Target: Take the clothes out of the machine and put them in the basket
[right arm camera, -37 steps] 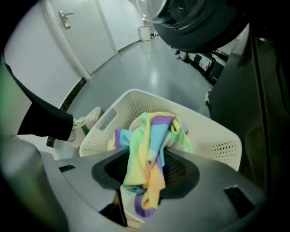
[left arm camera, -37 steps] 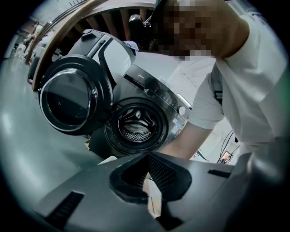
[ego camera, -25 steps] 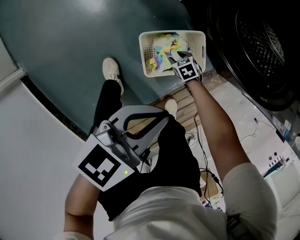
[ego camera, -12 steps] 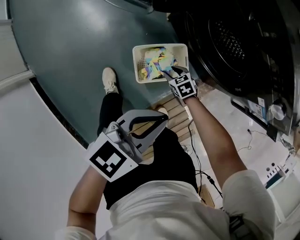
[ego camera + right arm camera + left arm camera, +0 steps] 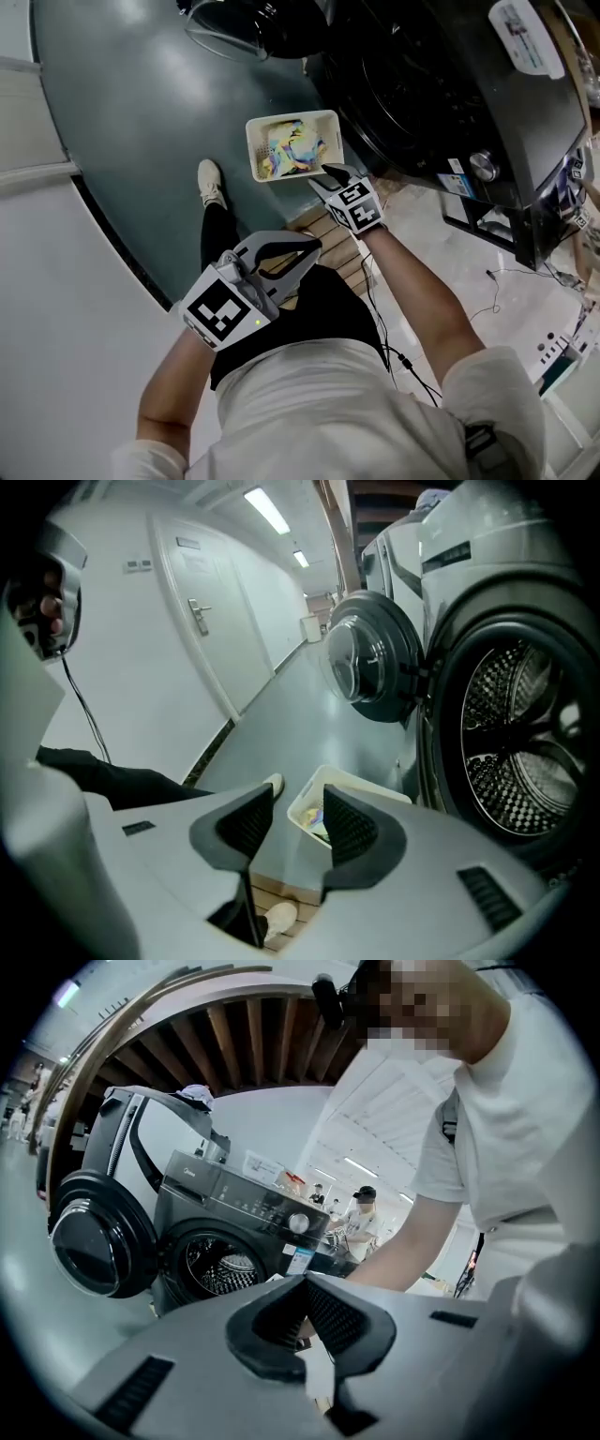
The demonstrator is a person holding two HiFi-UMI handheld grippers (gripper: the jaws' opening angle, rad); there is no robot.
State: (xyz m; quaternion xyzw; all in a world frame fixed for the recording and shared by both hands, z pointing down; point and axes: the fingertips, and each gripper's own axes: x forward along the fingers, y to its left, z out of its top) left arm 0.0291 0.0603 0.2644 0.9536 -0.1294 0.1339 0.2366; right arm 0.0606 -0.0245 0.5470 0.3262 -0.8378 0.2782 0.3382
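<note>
grey floor (image 5: 141, 112), basket (image 5: 253, 155) of clothes (image 5: 291, 145) by washer (image 5: 412, 94), right arm (image 5: 422, 291) outstretched, right claw (image 5: 326, 172) released (empty), left claw (image 5: 312, 247) clenched

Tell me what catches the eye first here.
The white basket on the grey floor, heaped with bright clothes, stands out first, just beside the washing machine. The machine's door hangs open and its drum looks empty. The right gripper hovers by the basket's corner, jaws apart, holding nothing.

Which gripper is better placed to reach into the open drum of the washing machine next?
Right. The right gripper has its jaws apart with nothing between them, and it points toward the open drum close beside it. The left gripper is shut and sits farther back from it.
</note>
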